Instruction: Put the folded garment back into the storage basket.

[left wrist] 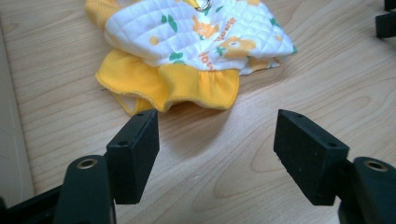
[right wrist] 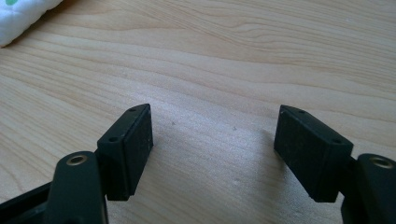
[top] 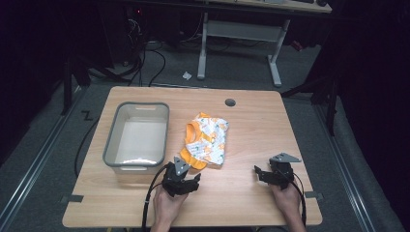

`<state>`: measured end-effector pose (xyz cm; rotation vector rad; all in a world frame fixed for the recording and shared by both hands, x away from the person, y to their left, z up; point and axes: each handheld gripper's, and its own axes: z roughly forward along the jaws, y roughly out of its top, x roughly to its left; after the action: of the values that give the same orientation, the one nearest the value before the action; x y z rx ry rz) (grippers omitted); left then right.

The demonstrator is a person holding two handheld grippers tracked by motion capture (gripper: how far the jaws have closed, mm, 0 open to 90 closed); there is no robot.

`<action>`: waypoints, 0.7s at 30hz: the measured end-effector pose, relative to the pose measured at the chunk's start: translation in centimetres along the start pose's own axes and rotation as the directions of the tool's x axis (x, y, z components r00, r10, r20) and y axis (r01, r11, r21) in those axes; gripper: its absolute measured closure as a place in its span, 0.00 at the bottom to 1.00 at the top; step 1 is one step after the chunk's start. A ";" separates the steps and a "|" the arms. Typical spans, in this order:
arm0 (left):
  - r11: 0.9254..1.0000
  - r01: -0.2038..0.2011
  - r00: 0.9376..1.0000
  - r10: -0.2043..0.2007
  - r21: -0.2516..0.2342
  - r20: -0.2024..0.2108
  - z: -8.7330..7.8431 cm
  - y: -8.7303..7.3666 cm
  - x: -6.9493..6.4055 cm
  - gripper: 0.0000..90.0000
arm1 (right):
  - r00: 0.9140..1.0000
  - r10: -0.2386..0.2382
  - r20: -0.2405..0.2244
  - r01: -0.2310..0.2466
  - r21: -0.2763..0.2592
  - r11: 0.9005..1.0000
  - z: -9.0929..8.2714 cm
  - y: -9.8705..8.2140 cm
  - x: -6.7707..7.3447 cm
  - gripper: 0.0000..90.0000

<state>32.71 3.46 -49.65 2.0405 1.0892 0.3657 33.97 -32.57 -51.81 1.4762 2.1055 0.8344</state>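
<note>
Right gripper (right wrist: 215,140) jaws wide apart over bare wooden table (right wrist: 243,60); white quilted cloth corner (right wrist: 21,16) top left.

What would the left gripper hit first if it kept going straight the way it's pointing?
Probably the yellow ruffled hem of the folded baby garment. The left gripper is open, with bare tabletop between its jaws.

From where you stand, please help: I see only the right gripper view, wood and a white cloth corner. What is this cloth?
Observer: It is a folded baby garment, white quilted cloth with orange prints and a yellow ruffle.
Operator: Is the left claw holding it?
Observer: No. The left claw is open, just short of the ruffle, with bare table between its jaws.
Operator: Is any container near?
Observer: Yes, a grey plastic tub sits on the table, beside the garment, on the left in the high view.
</note>
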 end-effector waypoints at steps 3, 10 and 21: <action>1.000 -0.006 1.000 0.006 -0.004 0.006 -0.1 0.4 -0.1 0.35 | 1.000 0.000 0.000 0.000 0.000 1.000 0.0 0.0 0.0 0.32; 1.000 -0.016 1.000 0.016 -0.020 0.025 -0.7 1.6 -0.5 0.35 | 1.000 0.000 -0.001 0.000 0.000 1.000 0.0 0.0 0.0 0.32; 0.999 -0.026 0.999 0.027 -0.023 0.025 -0.6 4.0 -0.3 0.34 | 1.000 0.000 0.000 0.000 0.000 1.000 0.0 0.0 0.0 0.32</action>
<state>34.48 2.22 -46.25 2.0362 1.0395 0.3629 33.97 -32.57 -51.81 1.4762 2.1060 0.8345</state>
